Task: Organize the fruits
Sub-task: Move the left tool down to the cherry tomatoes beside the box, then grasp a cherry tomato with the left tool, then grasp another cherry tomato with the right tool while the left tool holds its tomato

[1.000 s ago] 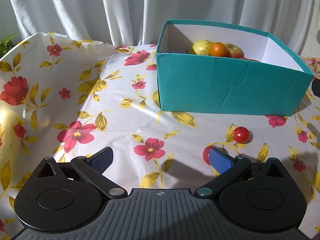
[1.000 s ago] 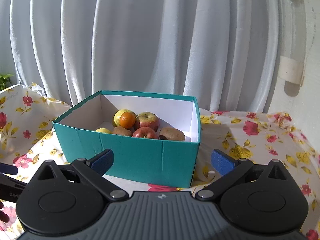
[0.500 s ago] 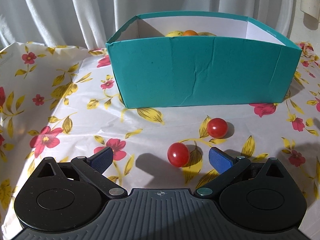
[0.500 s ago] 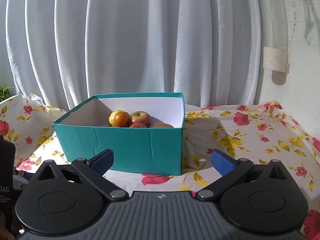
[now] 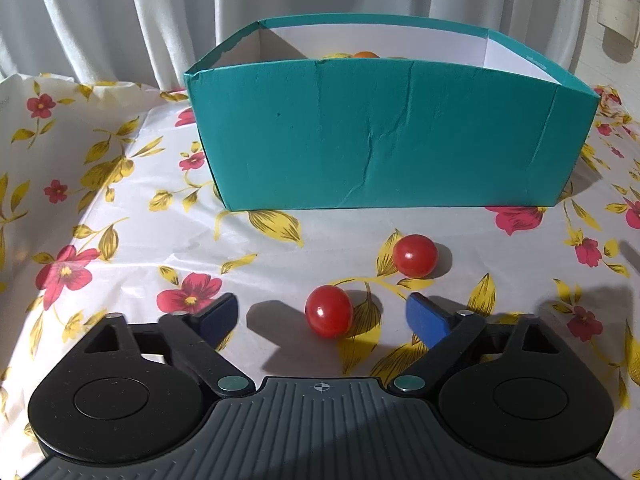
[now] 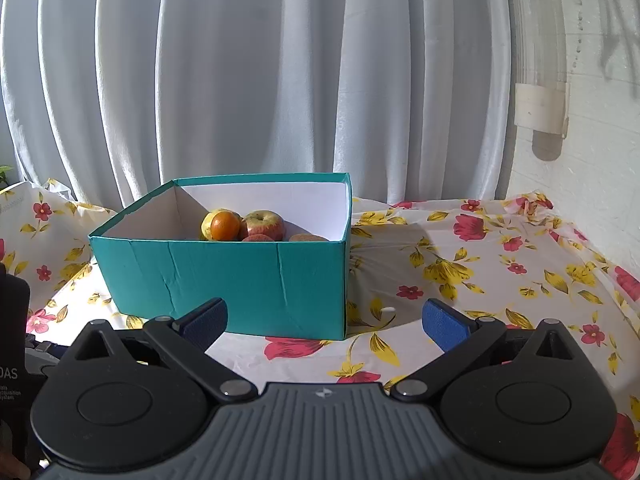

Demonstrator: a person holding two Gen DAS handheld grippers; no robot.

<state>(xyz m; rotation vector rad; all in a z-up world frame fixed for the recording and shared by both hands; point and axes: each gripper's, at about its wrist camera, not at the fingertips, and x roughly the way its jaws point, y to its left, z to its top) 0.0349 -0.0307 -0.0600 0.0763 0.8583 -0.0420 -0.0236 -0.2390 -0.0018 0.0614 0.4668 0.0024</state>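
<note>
Two red cherry tomatoes lie on the floral tablecloth in front of a teal box (image 5: 380, 140). The near tomato (image 5: 329, 311) sits between the open fingers of my left gripper (image 5: 322, 316), low over the cloth. The far tomato (image 5: 414, 256) lies a little beyond, to the right. The box (image 6: 240, 276) holds an orange (image 6: 225, 226), apples (image 6: 262, 222) and a kiwi (image 6: 308, 237). My right gripper (image 6: 325, 322) is open and empty, held in front of the box's right corner.
White curtains hang behind the table. The floral cloth (image 6: 480, 264) stretches right of the box to a white wall with a pipe (image 6: 540, 108). The left gripper's black body (image 6: 14, 340) shows at the right wrist view's left edge.
My left gripper has dropped lower and shifted right, so the near tomato now lies between its fingers. My right gripper has drawn back and turned right; the box looks smaller and further left.
</note>
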